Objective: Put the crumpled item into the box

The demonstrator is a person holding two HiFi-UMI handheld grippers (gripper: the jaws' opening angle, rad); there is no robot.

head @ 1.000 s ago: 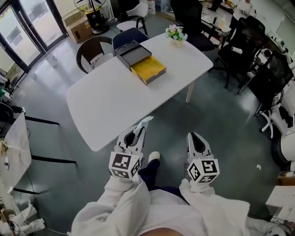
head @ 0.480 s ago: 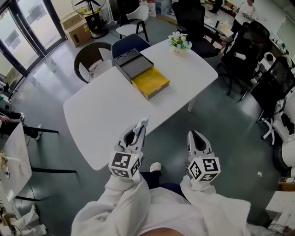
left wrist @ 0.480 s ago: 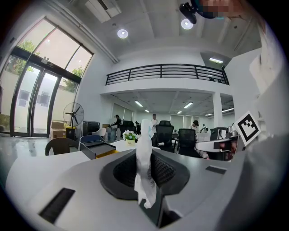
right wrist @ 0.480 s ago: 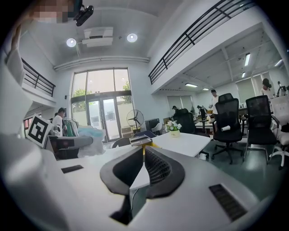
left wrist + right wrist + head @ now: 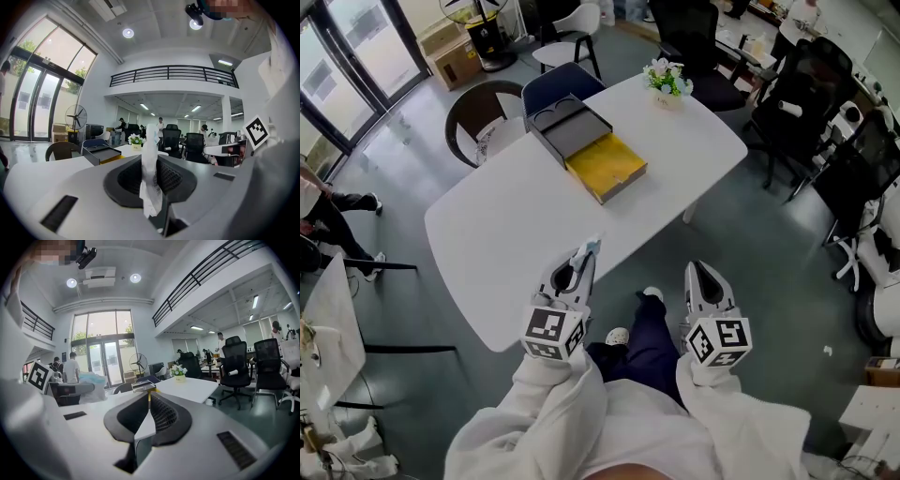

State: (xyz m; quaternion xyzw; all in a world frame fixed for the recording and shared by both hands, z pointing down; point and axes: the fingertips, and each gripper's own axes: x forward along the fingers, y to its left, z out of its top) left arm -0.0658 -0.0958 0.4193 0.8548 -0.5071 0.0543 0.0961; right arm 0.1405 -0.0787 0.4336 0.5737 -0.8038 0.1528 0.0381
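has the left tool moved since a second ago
Yes. The left tool, clamping crumpled white paper, now reaches over the near edge of the white table.

There: the box (image 5: 605,169) sat on the far half of the table (image 5: 506,234), with the flower pot (image 5: 666,82) right of it at the far corner. Two chairs (image 5: 487,108) stood behind the far edge. The left gripper (image 5: 588,251) hung over the near edge, the crumpled item (image 5: 584,249) between its jaws. The right gripper (image 5: 697,272) was beside it, off the table, over the floor (image 5: 750,244).
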